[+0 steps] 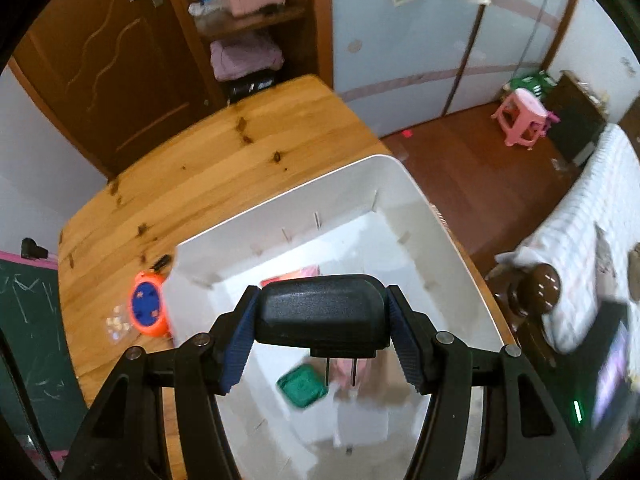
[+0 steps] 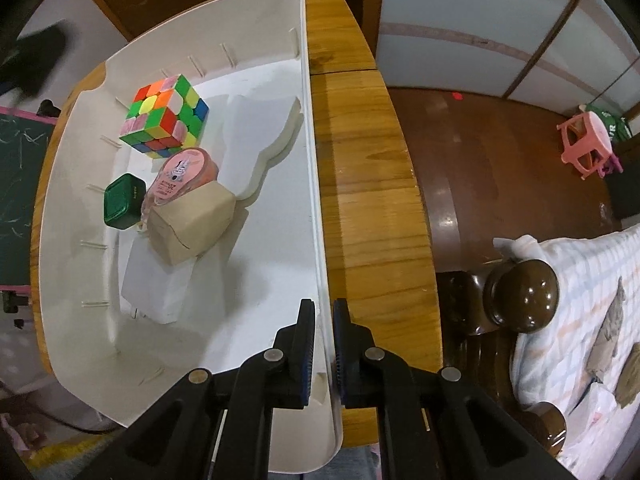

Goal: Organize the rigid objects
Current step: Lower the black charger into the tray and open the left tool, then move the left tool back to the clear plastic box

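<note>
The left gripper [image 1: 322, 330] is clamping a black plug [image 1: 322, 312] above the white bin [image 1: 280, 200], prongs pointing down. The right gripper [image 2: 324, 344] is pinching the bin's wall [image 2: 316, 200]. Lying in the bin are a cube [image 2: 166, 116], a green box [image 2: 122, 200], a pink tape [image 2: 184, 174] and what looks like a tan carton [image 2: 192, 222]. An orange toy [image 1: 148, 306] is sitting on the table [image 1: 200, 160] beside the bin

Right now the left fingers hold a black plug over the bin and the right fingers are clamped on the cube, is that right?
Not quite. In the right wrist view the right gripper is clamped on the bin wall; the cube sits inside, untouched. The left gripper does hold the plug over the bin.
</note>
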A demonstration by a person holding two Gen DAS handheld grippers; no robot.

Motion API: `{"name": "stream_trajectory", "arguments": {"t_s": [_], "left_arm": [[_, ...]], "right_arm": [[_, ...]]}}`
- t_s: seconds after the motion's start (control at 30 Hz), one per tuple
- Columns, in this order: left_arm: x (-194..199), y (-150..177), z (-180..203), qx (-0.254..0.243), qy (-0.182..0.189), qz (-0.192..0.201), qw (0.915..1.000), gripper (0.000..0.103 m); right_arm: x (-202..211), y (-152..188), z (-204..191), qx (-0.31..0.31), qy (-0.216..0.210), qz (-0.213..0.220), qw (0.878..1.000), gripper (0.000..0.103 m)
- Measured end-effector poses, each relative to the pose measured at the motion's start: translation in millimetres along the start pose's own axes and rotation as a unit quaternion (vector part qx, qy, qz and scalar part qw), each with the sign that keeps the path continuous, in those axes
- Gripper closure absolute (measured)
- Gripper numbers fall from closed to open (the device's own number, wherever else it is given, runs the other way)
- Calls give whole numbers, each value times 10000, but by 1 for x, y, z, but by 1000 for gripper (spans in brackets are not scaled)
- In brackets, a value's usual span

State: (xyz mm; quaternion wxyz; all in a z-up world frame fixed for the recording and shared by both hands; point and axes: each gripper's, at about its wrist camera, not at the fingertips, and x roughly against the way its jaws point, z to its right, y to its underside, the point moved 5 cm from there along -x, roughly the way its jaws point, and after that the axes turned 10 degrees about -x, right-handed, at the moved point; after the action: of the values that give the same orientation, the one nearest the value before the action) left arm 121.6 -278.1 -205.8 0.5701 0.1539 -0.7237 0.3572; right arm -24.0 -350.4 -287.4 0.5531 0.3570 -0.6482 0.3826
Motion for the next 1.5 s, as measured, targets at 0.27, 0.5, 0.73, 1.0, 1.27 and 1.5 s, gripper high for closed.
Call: {"name": "stream_trajectory", "arguments": {"t_s": [0.27, 0.5, 0.73, 1.0, 1.27, 1.5], "left_arm": [[-73, -24, 15, 53, -265, -557, 9981, 38], [-99, -31, 20, 46, -362, -694, 9969, 37], [-104, -25, 16, 255, -190, -857, 9958, 19], [-74, -23, 15, 271, -171, -594, 9977, 10], [-30, -13, 14, 204, -148, -327, 9991, 9], [35, 16, -12, 307, -43, -5, 9995, 9]], "right_arm": [[-1, 0, 1, 163, -146, -35, 9998, 94], [-1, 1, -1, 362, -191, -12, 9992, 94], [-2, 0, -1, 399, -236, -46, 9989, 94], [-2, -2, -1, 344, -253, -81, 9991, 94], [-4, -3, 3, 186, -297, -91, 9993, 94], [-8, -3, 4, 103, -256, -82, 9996, 94]]}}
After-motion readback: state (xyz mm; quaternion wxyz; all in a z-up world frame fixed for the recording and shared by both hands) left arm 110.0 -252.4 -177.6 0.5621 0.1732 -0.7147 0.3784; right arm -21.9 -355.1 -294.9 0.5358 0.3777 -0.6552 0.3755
